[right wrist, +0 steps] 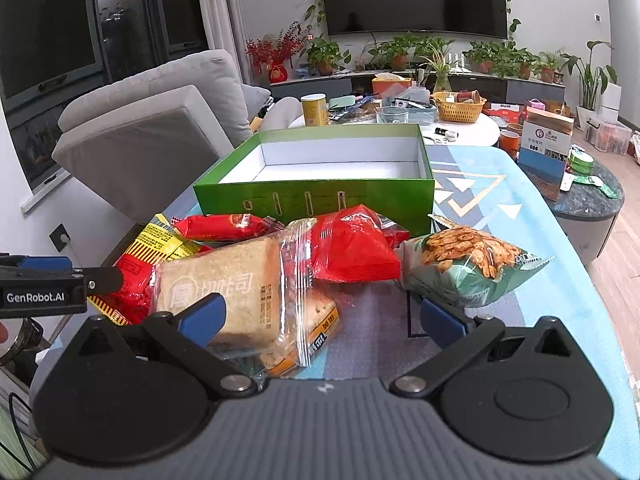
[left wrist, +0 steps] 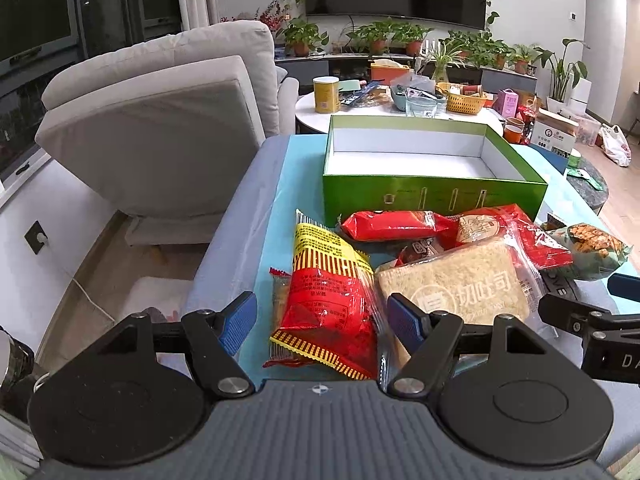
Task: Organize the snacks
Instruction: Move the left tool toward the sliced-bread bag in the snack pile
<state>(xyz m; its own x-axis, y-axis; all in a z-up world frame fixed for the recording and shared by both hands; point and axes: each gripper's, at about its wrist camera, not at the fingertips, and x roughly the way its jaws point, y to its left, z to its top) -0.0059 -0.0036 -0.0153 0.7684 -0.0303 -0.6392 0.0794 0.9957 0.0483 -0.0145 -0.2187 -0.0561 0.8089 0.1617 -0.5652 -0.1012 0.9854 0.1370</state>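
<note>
Both tongs [left wrist: 322, 316] [right wrist: 322, 316] spread, nothing pinched; we pinch the toast bag [right wrist: 224, 280] mid-body, lift clear into green box [right wrist: 312, 196] behind it

My left gripper [right wrist: 44, 286] has "GenRobot.AI" in white letters on its black side; my right gripper [left wrist: 612, 344] shows only "DA" at the edge of the left view; the bread bag [right wrist: 224, 292] has big pale Chinese letters, 切吐司; the small print on the red and yellow bag [left wrist: 328, 292] is too tiny to read.
</note>
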